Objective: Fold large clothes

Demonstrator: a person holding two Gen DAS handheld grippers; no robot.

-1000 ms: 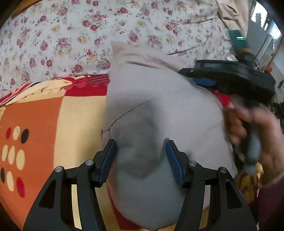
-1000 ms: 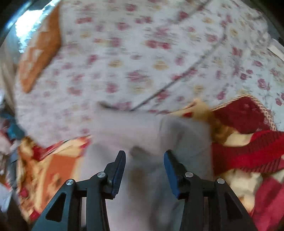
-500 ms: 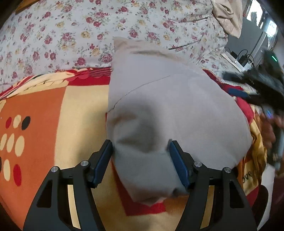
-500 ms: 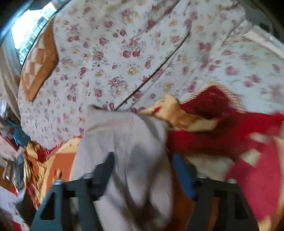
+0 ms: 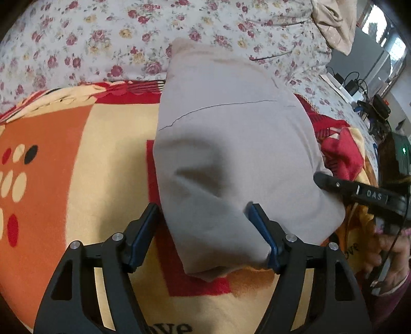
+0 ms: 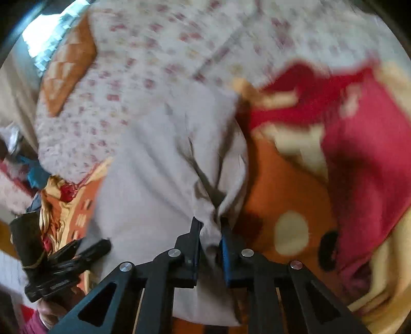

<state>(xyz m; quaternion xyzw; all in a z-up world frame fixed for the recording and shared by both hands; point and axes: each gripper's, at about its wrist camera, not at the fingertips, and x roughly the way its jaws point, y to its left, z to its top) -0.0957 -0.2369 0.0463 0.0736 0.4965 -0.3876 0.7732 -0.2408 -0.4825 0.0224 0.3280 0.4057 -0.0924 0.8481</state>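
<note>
A large pale grey garment lies folded on a patterned orange, cream and red blanket. My left gripper is open, its jaws straddling the garment's near corner. The right gripper shows at the garment's right edge in the left wrist view. In the right wrist view the right gripper is shut on a bunched fold of the grey garment, which puckers toward the jaws. The left gripper appears at lower left there.
A floral bedsheet covers the bed behind the blanket. A beige cloth hangs at the far right. Cables and small devices sit on a surface at right. An orange patterned pillow lies at the far left.
My right gripper has come down at the garment's right edge and closed on a fold of it. My left gripper has stayed open at the near corner, with the garment settling flatter.
</note>
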